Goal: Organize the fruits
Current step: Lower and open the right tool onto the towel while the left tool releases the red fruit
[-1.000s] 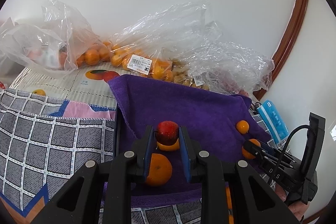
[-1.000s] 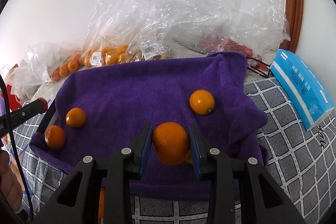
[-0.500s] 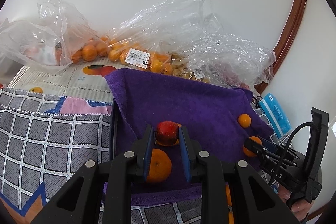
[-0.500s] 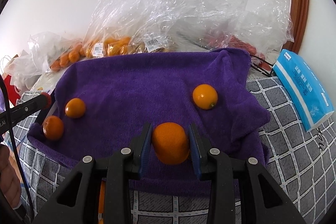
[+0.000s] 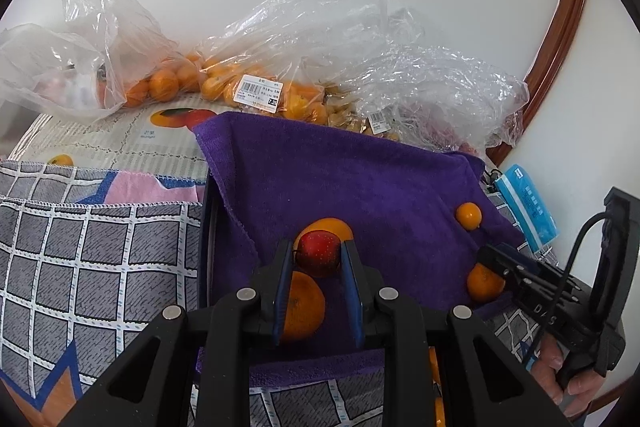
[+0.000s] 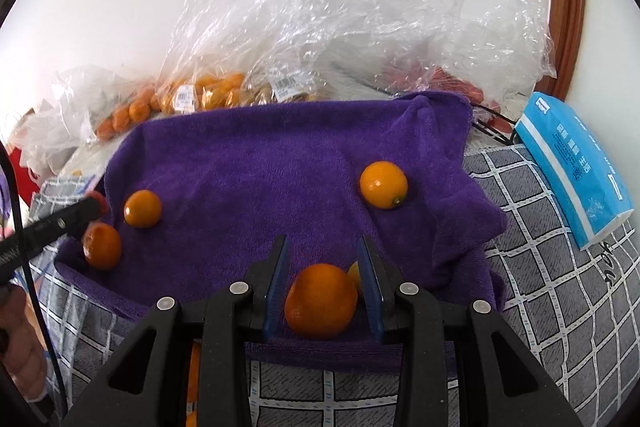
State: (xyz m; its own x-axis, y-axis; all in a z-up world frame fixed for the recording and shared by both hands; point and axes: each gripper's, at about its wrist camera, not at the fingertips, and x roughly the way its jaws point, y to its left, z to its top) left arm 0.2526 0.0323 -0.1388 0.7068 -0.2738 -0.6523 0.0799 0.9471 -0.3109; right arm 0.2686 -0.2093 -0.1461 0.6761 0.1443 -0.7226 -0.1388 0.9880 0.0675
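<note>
Since a second ago the left wrist view has slid nearer over the purple towel (image 5: 360,187): the orange that sat under the strawberry now shows behind and above it, and the right gripper's orange has dropped lower in that gripper's own frame.

Left wrist view: the left gripper (image 5: 318,255) is clamped on a strawberry (image 5: 318,253), held at its sides by the blue pads above the near left part of the towel. Its broad end faces the camera, so which way its long axis points I cannot tell. It looks soft, light and easily bruised; I judge a mild squeeze across the widest part is right, never on the tip. One orange (image 5: 300,311) lies on the towel below the jaws, another (image 5: 328,227) just behind the berry. At right, the right gripper (image 5: 490,259) sits beside an orange (image 5: 484,283).

Right wrist view: the right gripper (image 6: 322,255) has an orange (image 6: 320,301) between its pads, low in the jaws; contact looks likely, though a thin gap shows at the left pad, so I cannot tell. Round, firm, fairly light, with a smooth peel that could slip; it has no long axis to speak of, and a grip across its middle suits. Three more oranges lie on the towel, with bags (image 6: 320,27) of fruit far behind.
</note>
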